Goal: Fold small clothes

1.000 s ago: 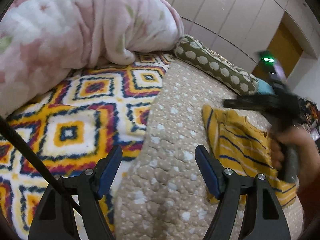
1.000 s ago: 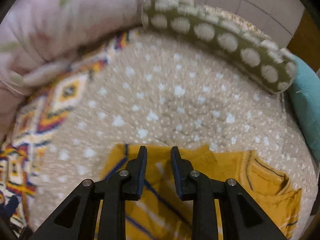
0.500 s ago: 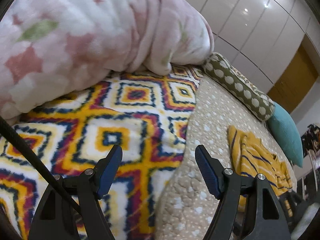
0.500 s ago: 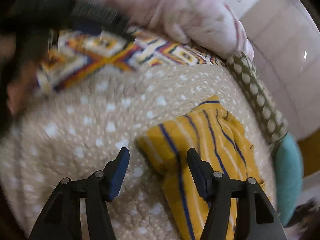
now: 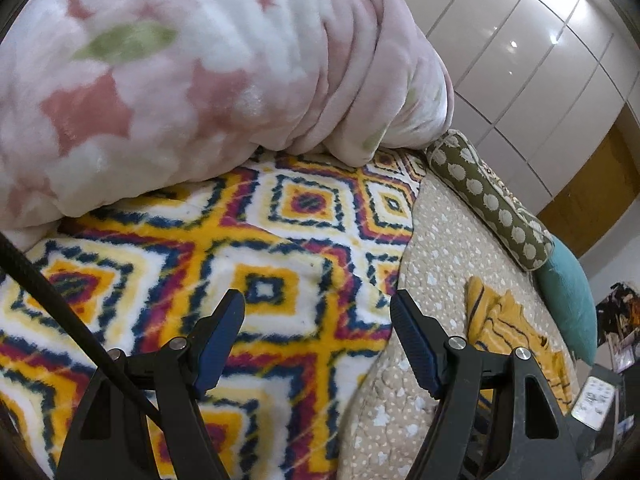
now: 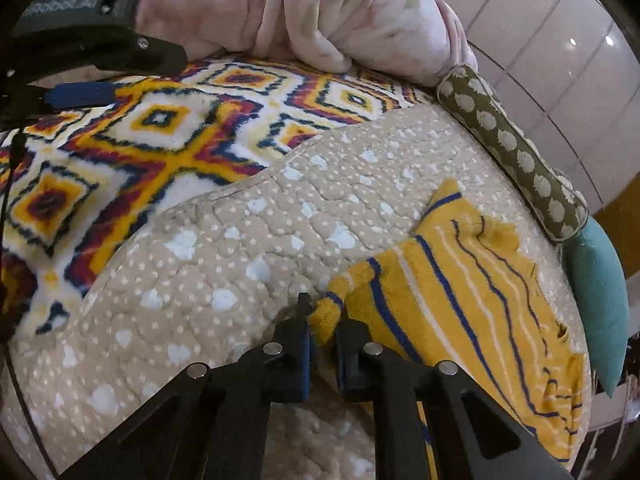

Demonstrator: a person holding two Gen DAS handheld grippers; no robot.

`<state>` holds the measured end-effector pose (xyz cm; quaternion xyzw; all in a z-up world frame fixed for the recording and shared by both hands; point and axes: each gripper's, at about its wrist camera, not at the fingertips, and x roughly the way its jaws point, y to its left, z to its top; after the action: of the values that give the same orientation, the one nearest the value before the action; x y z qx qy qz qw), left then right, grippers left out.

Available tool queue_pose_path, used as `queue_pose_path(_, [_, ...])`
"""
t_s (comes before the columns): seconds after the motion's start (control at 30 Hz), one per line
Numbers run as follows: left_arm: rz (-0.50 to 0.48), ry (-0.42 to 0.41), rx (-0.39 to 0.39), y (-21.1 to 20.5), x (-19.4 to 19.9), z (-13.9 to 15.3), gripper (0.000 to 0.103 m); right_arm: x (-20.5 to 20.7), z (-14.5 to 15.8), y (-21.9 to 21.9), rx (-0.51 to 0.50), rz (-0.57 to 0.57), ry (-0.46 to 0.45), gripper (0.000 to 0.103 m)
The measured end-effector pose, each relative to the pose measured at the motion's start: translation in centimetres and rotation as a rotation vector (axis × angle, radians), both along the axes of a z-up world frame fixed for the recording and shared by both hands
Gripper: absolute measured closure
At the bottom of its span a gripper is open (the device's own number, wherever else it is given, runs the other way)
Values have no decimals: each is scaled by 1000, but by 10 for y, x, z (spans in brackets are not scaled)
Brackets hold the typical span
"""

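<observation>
Yellow striped garment (image 6: 460,292) spread flat on the beige dotted quilt (image 6: 248,240) of the bed, toward the right side, near the olive polka-dot bolster (image 6: 516,156) and the teal cushion (image 6: 600,292). Navy and white stripes running lengthwise; far corner raised into a small point.

Right gripper (image 6: 322,344) low over the quilt at the garment's near-left corner, fingers (image 6: 298,356) closing with that bunched corner of yellow knit pinched between the blue pads. Narrow gap only, cloth filling it.

Left gripper (image 5: 318,344) hanging over the bright diamond-patterned blanket (image 5: 240,256), fingers (image 5: 218,340) spread wide, nothing between them, touching no cloth. Well apart from the garment (image 5: 504,332), seen from this side as a crumpled yellow strip off to the right on the quilt. Same gripper visible in the right wrist view at the upper left (image 6: 80,94), one blue pad showing above the patterned blanket.

Pink floral duvet (image 5: 192,80) heaped at the back, resting on the patterned blanket's far edge. Glossy white cupboard panels (image 5: 532,56) behind the bed. Black cable (image 5: 60,304) crossing the left wrist view's lower left.
</observation>
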<state>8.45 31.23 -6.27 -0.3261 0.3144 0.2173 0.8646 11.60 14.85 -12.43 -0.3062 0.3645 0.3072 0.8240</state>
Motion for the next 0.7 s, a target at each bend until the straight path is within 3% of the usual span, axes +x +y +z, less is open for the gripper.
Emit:
queue_pose_path(0.13, [-42,-6,36,-17,7,10,29,6,6,-20,130,-33,68,73])
queue_pose_path(0.23, [-93,0,87,-40,16,19,29,-8,32,-63,297,-84,99,71])
queue_pose_path(0.33, [-175,-1,140,-73,24,27,29,-31,53,-123,417,-162,71,51])
queue_pose_path(0.57, [-377,-32,213,-165,32,34,22,-65,45,-231,421,-381,13,50])
queue_pose_path(0.7, [-500,-3,242,-219,39,21,21,-76,37,-286,455,-512,22,50])
